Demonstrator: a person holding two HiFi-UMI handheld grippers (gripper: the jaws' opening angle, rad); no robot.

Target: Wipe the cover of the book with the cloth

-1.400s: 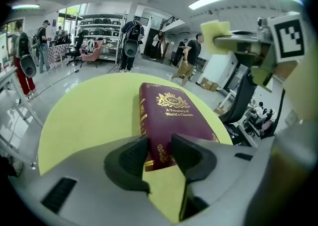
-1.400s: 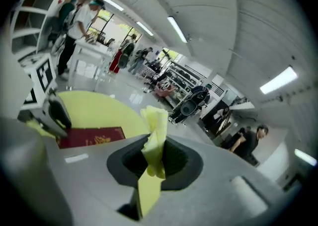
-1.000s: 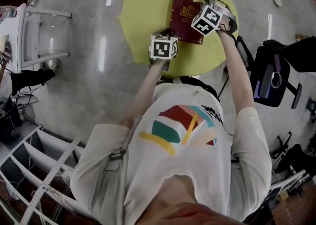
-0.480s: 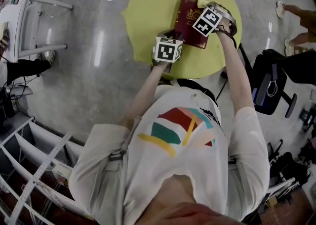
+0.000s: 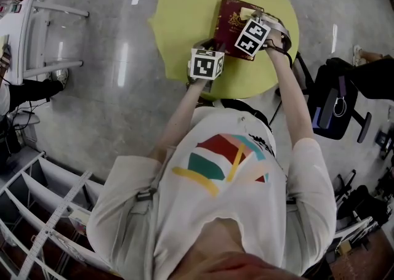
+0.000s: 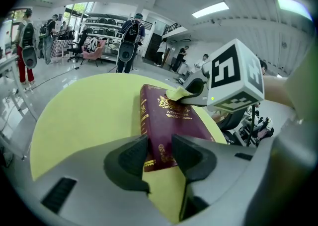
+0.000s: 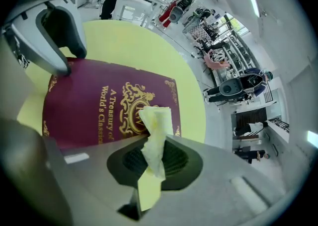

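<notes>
A maroon book (image 5: 229, 19) with gold lettering lies on the round yellow table (image 5: 178, 14). My left gripper (image 5: 211, 46) stands at the book's near end; in the left gripper view the book (image 6: 171, 125) has its near corner pinched between the two jaws of that gripper (image 6: 160, 154). My right gripper (image 5: 253, 16) hovers over the cover's right side, shut on a crumpled pale-yellow cloth (image 7: 155, 133). The cloth's free end rests on the gold emblem of the book (image 7: 94, 111). From the left gripper view the cloth (image 6: 177, 93) shows on the far part of the cover.
A black office chair (image 5: 335, 97) stands right of the table. White shelving (image 5: 43, 32) is at the left and a white rack (image 5: 55, 211) at the lower left. People walk in the background (image 6: 130, 41). Bare yellow tabletop lies left of the book.
My right gripper has slid the cloth a little along the cover toward me. The left gripper keeps its hold at the book's near end.
</notes>
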